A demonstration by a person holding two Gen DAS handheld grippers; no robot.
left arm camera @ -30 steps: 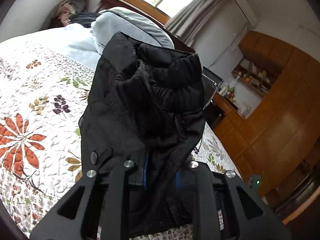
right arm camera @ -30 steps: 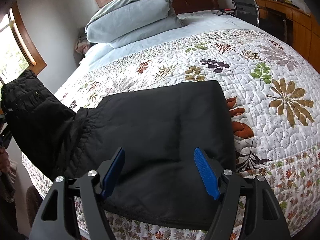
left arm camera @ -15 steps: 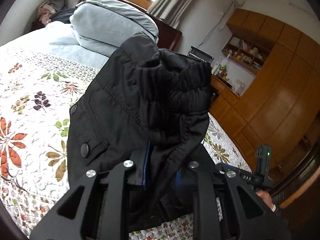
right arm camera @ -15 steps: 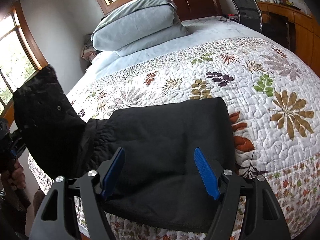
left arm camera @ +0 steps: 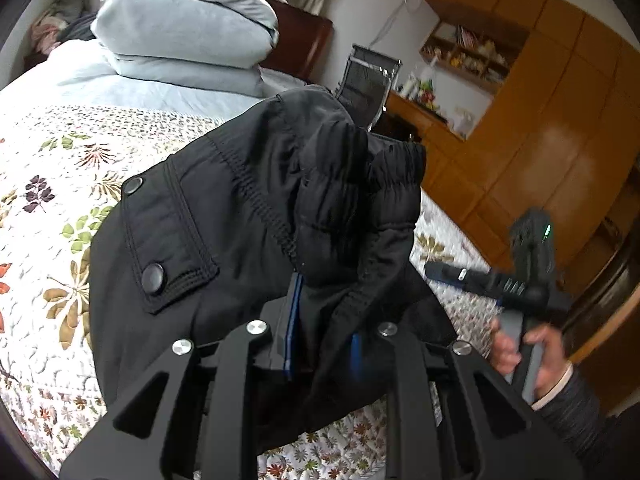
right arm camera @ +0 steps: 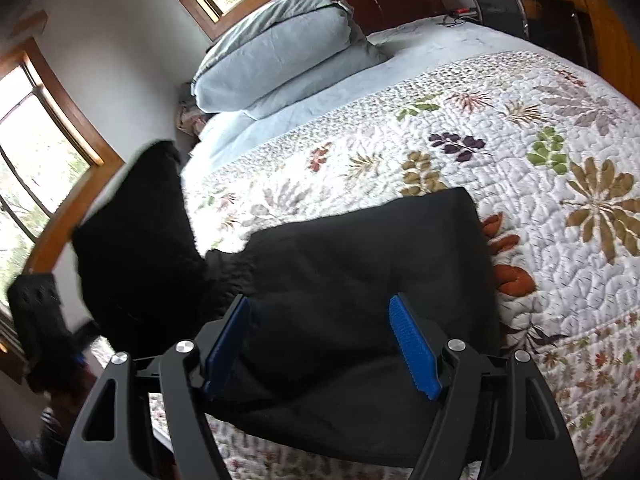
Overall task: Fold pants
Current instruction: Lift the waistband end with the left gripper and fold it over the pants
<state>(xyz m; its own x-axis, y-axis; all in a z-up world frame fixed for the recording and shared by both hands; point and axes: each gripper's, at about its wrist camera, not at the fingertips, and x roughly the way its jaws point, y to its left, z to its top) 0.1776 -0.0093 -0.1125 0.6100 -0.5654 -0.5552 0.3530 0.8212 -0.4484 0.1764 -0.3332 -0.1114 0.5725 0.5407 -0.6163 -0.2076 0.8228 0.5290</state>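
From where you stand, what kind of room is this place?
Most likely a home bedroom. A bed with a floral quilt and stacked blue pillows fills the view, a wooden headboard stands behind them, and wooden cabinets line the wall.

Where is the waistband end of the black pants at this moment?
In the left wrist view the waistband end is pinched in the left gripper, raised above the floral quilt.

Pants [right arm camera: 360,280] on quilt [right arm camera: 540,140], pillows [right arm camera: 280,52] behind
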